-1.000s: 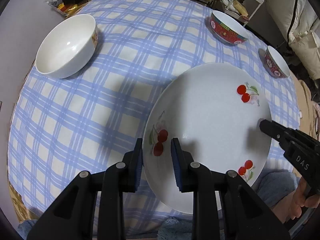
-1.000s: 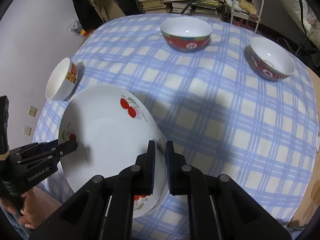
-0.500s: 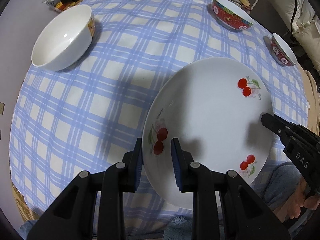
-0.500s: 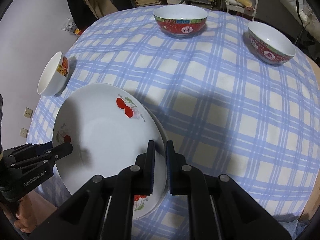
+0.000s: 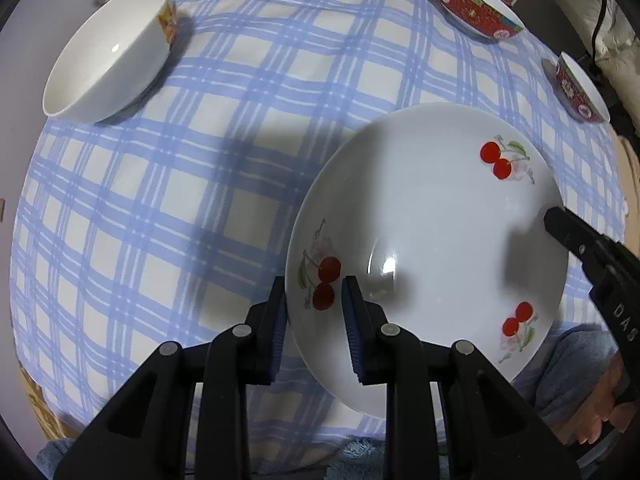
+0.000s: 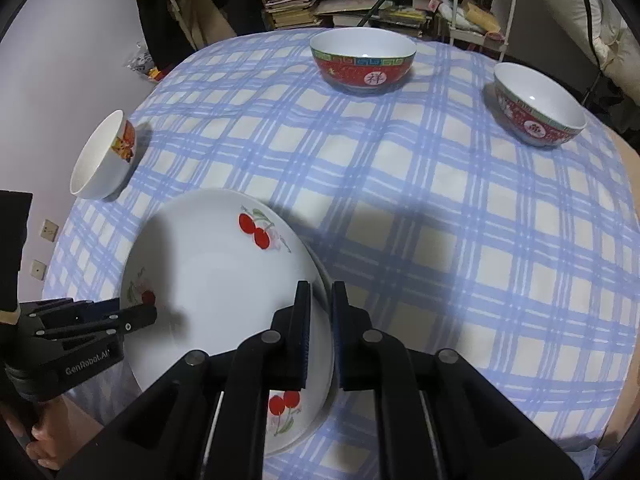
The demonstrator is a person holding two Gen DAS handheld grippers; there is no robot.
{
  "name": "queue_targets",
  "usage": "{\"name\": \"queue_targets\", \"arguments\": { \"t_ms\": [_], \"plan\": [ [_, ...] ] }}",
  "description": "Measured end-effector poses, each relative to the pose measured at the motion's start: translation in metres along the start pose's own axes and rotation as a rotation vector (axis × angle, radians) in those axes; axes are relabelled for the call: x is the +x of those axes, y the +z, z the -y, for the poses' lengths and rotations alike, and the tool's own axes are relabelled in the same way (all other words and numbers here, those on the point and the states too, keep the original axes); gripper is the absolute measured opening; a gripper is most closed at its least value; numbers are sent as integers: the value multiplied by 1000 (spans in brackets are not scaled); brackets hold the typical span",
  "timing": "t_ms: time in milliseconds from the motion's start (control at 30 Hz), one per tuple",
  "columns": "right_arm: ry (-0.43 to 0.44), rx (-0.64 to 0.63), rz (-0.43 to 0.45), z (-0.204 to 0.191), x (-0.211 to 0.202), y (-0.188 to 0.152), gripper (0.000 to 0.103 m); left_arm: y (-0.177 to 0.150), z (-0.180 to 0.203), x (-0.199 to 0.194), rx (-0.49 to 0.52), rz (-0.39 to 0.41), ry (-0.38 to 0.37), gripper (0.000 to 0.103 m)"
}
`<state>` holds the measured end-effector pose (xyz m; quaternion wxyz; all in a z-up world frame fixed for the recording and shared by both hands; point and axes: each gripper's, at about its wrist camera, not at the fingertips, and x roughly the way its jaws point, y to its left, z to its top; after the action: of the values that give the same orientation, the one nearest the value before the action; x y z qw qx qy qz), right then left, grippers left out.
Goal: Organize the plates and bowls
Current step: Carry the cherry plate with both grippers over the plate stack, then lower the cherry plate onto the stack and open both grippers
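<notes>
Standing clear of the work on the blue-checked tabletop (image 6: 460,208) are a white bowl (image 5: 108,52) at ten o'clock in the left wrist view, a large red bowl (image 6: 363,65) at twelve and a smaller red bowl (image 6: 538,104) at two in the right wrist view, none blocking either claw. Pointing straight down, the left claw (image 5: 314,320) is clamped on the cherry plate (image 5: 432,216) at its rim near seven o'clock. The right claw (image 6: 320,324), angled steeply down, is clamped on the plate's opposite rim, and a second plate's edge (image 6: 327,308) shows just beneath.
</notes>
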<state>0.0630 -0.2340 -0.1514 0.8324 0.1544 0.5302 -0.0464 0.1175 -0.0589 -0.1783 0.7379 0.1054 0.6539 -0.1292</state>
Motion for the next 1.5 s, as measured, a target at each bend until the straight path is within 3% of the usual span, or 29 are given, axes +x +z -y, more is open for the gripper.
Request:
{"name": "queue_targets", "arguments": {
  "t_ms": [167, 367, 700, 1033, 1133, 1200, 1333, 1400, 1433, 1500],
  "plan": [
    [29, 28, -12, 7, 0, 1, 10, 1, -3, 3, -10, -15, -14, 25],
    [6, 11, -9, 4, 1, 1, 8, -2, 3, 2, 20, 4, 35, 25],
    [8, 28, -6, 7, -2, -2, 8, -4, -5, -2, -6, 5, 46, 26],
    [52, 41, 75, 8, -25, 3, 8, -5, -5, -31, 8, 117, 139, 29],
    [64, 6, 116, 0, -37, 9, 9, 2, -6, -44, 6, 154, 166, 36],
    [69, -28, 146, -8, -44, 15, 9, 3, -11, -53, 5, 186, 187, 48],
    [65, -124, 206, -29, -59, 32, 10, 13, -28, -67, -4, 220, 222, 54],
    [73, -160, 227, -37, -65, 40, 12, 19, -41, -75, -46, 218, 212, 67],
    [77, -167, 232, -40, -67, 44, 14, 20, -46, -78, -61, 226, 211, 70],
    [96, -188, 241, -48, -69, 54, 36, 23, -55, -89, -86, 257, 239, 78]
  ]
}}
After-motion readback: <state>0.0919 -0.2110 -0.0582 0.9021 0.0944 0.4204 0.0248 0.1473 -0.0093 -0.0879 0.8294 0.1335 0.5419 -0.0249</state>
